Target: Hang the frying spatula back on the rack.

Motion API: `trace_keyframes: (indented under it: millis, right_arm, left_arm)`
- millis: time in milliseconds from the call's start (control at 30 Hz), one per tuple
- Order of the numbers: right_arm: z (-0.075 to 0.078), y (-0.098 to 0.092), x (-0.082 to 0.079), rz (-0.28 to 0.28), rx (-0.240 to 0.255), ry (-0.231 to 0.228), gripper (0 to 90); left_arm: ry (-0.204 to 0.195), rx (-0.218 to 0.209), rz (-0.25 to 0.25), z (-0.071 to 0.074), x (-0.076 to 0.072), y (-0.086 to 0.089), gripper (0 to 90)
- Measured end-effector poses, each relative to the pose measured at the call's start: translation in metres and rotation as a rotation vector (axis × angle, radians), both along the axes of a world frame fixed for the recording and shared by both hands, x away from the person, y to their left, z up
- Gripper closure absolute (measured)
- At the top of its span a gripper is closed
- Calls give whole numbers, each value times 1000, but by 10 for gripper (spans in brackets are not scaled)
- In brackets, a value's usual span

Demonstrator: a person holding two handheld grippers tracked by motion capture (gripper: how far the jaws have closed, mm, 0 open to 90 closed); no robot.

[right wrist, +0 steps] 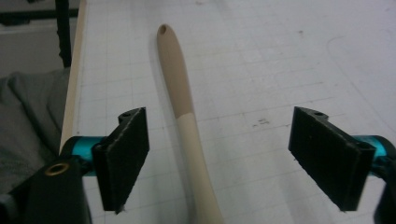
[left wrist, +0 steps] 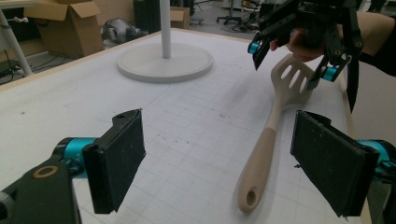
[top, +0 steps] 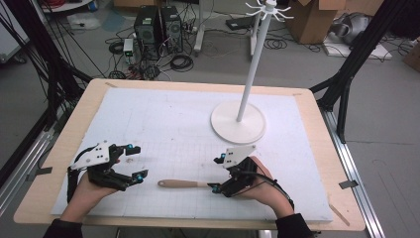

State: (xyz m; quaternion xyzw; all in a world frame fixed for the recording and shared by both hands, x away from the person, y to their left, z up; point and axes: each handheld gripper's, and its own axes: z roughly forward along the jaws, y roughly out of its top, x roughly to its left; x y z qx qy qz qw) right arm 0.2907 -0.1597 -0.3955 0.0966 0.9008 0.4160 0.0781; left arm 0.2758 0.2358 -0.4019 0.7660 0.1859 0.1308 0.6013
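1. The wooden-rimmed tabletop (top: 59, 198) carries a white gridded mat (top: 163, 129); nothing on it is lifted yet.
2. A tall white hook stand with a round disc base (top: 238, 122) rests toward 1 o'clock on the mat, well apart from both hands. Its hooks look bare, so any hanging is likely still ahead.
3. The beige slotted spatula with a two-tone handle (top: 179, 184) lies flat near 6 o'clock, handle end pointing toward 9 o'clock, slotted head under the right hand.
4. The right tool (top: 218, 174) straddles the spatula near its head; in the right gripper view the pads (right wrist: 125, 156) stand clear of the handle on both sides, so no grip is made yet.
5. The left tool (top: 137, 162), at 8 o'clock, gapes wide and empty, aimed at the handle end, close to it but apart.
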Motion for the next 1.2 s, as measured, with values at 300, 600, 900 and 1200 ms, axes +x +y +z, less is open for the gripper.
trace_keyframes:
  millis: [300,600,900,1200]
  right_arm:
    - [-10,24,-2,63,-185,0,373]
    - [-17,33,3,84,-286,33,476]
    - [-22,43,7,107,-378,87,579]
    - [-19,52,12,106,-440,157,624]
  left_arm:
    - [17,15,-22,-2,0,-3,187]
    - [46,21,-32,-5,2,-4,193]
    - [53,20,-40,-6,2,-5,199]
    - [55,30,-53,-7,1,-9,210]
